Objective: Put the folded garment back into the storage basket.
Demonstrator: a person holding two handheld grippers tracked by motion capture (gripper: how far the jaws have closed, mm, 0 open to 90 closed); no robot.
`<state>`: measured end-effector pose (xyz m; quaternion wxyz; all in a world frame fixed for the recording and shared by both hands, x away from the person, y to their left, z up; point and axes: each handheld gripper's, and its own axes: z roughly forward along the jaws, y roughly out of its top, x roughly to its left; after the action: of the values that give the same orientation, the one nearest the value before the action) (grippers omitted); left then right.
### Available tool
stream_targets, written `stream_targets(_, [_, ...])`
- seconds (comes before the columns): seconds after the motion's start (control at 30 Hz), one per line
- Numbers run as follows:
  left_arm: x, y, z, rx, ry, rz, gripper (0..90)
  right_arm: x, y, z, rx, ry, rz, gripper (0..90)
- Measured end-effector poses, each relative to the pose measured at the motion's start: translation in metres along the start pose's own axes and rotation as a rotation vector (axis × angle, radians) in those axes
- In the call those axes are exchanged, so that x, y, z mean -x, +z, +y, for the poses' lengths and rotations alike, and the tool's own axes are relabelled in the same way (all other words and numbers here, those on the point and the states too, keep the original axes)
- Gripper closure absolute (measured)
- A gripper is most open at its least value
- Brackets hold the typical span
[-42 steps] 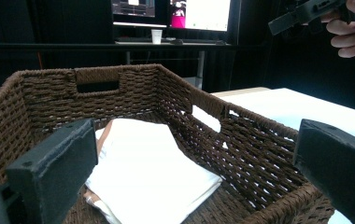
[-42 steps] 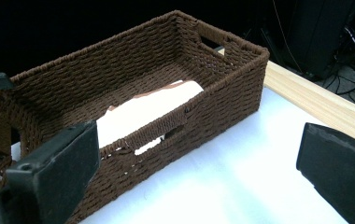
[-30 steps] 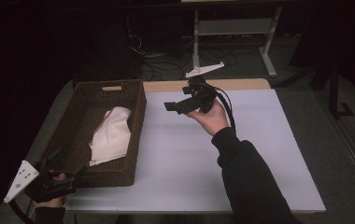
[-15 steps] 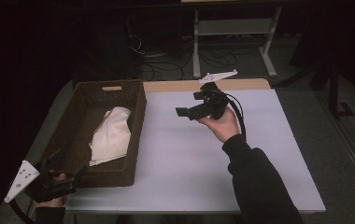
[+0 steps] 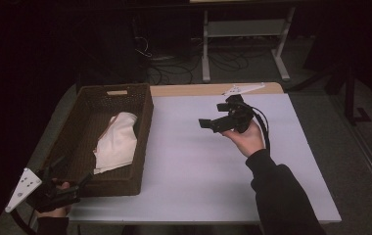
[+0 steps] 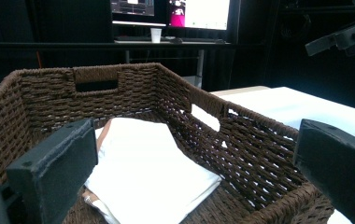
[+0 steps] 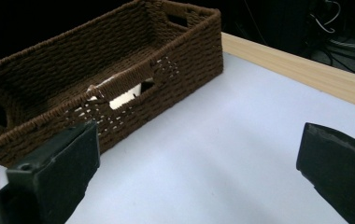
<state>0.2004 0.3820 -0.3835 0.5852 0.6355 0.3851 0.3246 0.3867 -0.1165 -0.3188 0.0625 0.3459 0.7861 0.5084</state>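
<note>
A brown wicker basket (image 5: 142,147) stands on the left of the white table (image 5: 194,161), with a folded white cloth (image 5: 118,139) lying inside it. The cloth (image 6: 152,168) and the basket's rim (image 6: 199,95) fill the left gripper view. My left gripper (image 5: 69,183) hovers at the basket's near left corner, open and holding nothing. My right gripper (image 5: 208,123) is raised over the middle of the table, jaws pointing left toward the basket (image 7: 185,51), open and holding nothing. In the right gripper view a sliver of the cloth (image 7: 126,95) shows through the basket's handle slot.
A wooden strip (image 5: 198,89) runs along the table's far edge. Beyond it stand a white metal frame (image 5: 245,29) and loose cables (image 5: 174,66) on the floor. Monitors (image 6: 199,11) glow in the dark background. White tabletop spreads right of the basket.
My right gripper has drawn back to the right, away from the basket, and now sits over the table's middle. The left gripper has stayed where it was.
</note>
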Motion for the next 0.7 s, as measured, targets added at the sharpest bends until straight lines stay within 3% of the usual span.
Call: stream_targets(0.7, [0.001, 0.000, 0.000, -0.002, 0.006, 0.001, 0.0, 0.015, -0.028, -0.035, 0.029, 0.029, -0.061, 0.0])
